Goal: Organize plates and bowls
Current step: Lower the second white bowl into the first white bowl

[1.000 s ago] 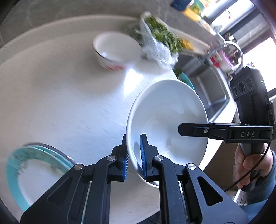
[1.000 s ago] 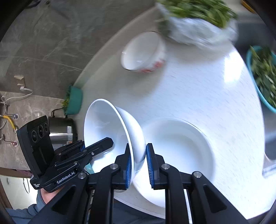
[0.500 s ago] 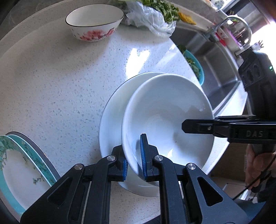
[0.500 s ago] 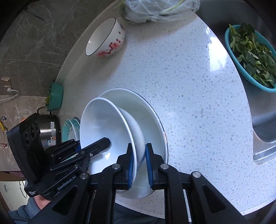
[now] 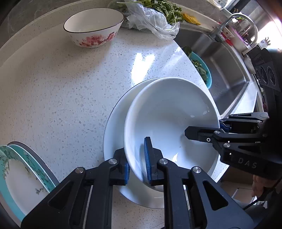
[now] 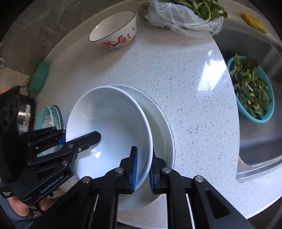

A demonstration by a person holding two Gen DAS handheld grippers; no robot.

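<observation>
A plain white bowl [image 5: 167, 114] [image 6: 109, 119] sits in a wide white plate [image 5: 114, 123] [image 6: 160, 123] near the counter's front edge. My left gripper [image 5: 136, 163] grips its near rim, one pad inside and one outside, and the jaws are just starting to ease open. On the opposite rim my right gripper [image 6: 142, 167] grips the same way, its jaws still closing. Each gripper shows in the other view, the right gripper [image 5: 204, 127] and the left gripper [image 6: 80, 136]. A floral bowl [image 5: 93, 28] [image 6: 114, 30] stands at the back.
Teal-rimmed plates [image 5: 23, 172] [image 6: 49, 114] lie stacked at the left. A bag of greens [image 5: 151, 17] [image 6: 185, 15] lies at the back. To the right are the steel sink [image 5: 225, 70] [image 6: 255, 141] and a teal basket of leaves [image 6: 252, 91]. A hand [image 6: 19, 206] holds the left gripper.
Both grippers have lowered the white bowl from a tilted hold above the counter. It now sits nearly level in the white plate. The views steadied and the floral bowl came closer.
</observation>
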